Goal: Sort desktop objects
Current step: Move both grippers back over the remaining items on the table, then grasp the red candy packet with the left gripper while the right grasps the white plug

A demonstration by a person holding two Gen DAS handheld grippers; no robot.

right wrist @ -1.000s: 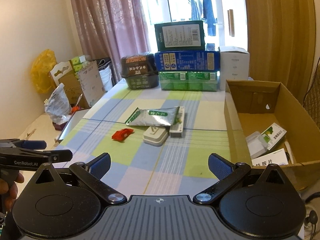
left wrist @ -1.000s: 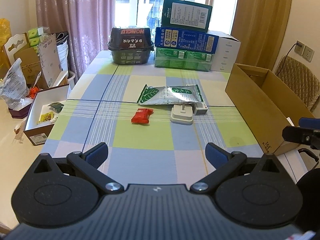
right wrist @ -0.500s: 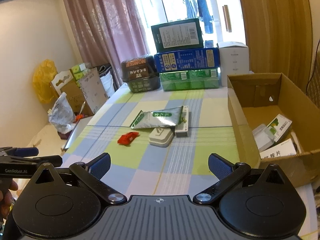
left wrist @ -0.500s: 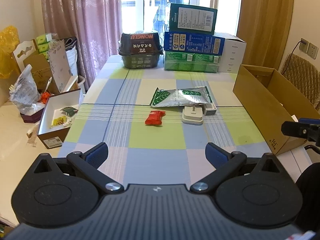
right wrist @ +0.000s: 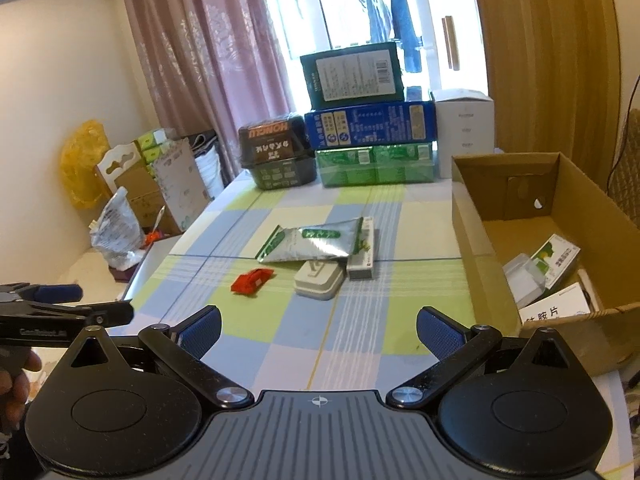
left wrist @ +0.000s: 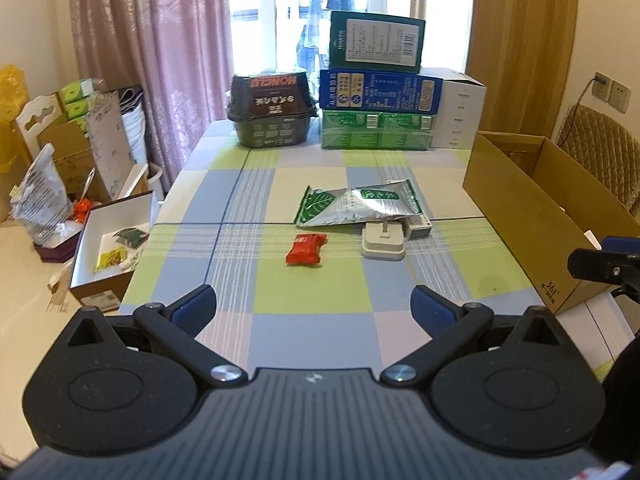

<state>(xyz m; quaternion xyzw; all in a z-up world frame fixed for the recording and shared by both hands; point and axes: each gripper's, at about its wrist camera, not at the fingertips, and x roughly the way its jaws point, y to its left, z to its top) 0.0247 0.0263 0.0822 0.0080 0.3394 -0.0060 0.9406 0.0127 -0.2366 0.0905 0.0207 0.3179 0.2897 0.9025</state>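
window [left wrist: 276, 8]: bright daylight | curtains [left wrist: 152, 60]: pink left, tan right | wall [right wrist: 60, 80]: cream

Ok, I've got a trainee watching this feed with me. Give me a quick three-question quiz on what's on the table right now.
1. True or false: the left gripper and the right gripper are both open and hold nothing.
2. Multiple choice: what lies partly over the white charger? A) the red packet B) the silver-green pouch C) the cardboard box
3. Fill in: the small slim box lies partly under the pouch, on the side nearer the ____.

Key
1. True: both pairs of jaws are spread, with only tablecloth between them.
2. B
3. cardboard box
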